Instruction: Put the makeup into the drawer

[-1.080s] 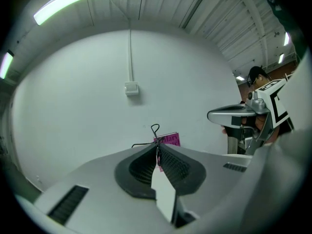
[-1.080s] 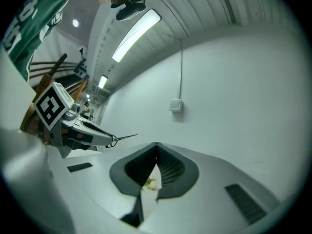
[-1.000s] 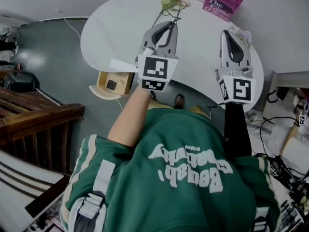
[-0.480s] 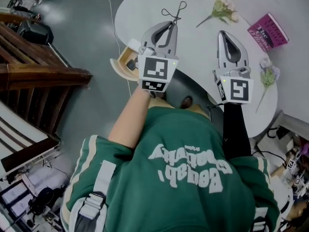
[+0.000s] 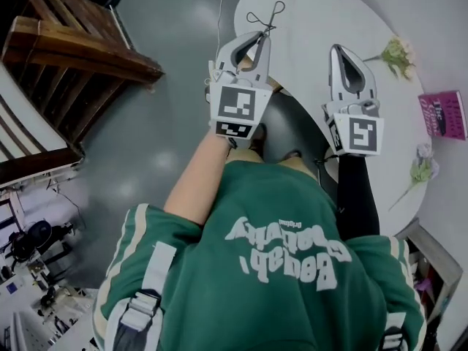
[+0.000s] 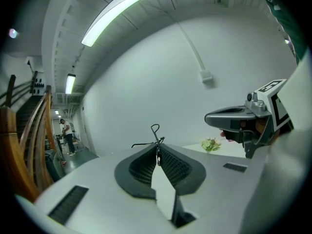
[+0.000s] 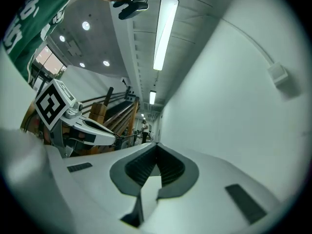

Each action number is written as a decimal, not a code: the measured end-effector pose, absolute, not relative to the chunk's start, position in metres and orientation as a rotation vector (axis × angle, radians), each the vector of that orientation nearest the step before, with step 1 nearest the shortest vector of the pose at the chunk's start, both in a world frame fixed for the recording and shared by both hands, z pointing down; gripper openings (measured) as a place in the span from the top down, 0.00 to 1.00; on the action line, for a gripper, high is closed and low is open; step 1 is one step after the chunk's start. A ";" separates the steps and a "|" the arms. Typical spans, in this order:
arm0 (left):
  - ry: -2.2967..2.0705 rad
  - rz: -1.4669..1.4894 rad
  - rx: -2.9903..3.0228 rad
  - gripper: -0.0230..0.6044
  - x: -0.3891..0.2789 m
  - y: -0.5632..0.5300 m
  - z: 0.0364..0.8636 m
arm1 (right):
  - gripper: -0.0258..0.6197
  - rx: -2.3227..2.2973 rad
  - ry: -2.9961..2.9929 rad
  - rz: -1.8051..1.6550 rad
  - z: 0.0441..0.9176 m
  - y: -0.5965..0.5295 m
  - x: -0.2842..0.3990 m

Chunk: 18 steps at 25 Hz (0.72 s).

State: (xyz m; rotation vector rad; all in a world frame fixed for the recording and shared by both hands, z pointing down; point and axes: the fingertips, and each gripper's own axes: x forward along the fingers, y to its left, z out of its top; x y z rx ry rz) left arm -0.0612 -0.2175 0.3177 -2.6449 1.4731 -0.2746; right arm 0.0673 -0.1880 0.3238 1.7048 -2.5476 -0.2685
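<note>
The white counter [image 5: 322, 20] fills the head view from 12 to 3 o'clock, and a wooden stair rail [image 5: 80, 50] runs across 10 to 11 o'clock over grey floor. Both grippers are held out level above the counter's near edge. The left gripper [image 5: 257, 36] is clamped narrow on the eyelash curler [image 5: 263, 17], the task's makeup, whose wire loops stick out past the tips toward 12 o'clock. The right gripper [image 5: 342, 50], at 1 o'clock, has its jaws closed together with nothing between them. A pink book [image 5: 442, 114] and flower sprigs [image 5: 395, 52] lie at 2 to 3 o'clock.

No drawer shows clearly. The hold is only at the very tips on thin metal, so the curler could likely pivot or slip, and its protruding loops may snag a drawer edge.
</note>
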 end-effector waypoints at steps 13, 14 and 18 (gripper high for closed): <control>1.641 -0.383 -2.600 0.91 -0.149 -0.244 0.355 | 0.95 1.521 -2.643 -0.257 0.324 -0.231 -0.021; 1.647 -0.416 -2.610 0.91 -0.152 -0.246 0.369 | 0.95 1.518 -2.640 -0.253 0.326 -0.232 -0.023; 1.675 -0.590 -2.678 0.91 -0.166 -0.249 0.437 | 0.95 1.521 -2.619 -0.244 0.328 -0.238 -0.026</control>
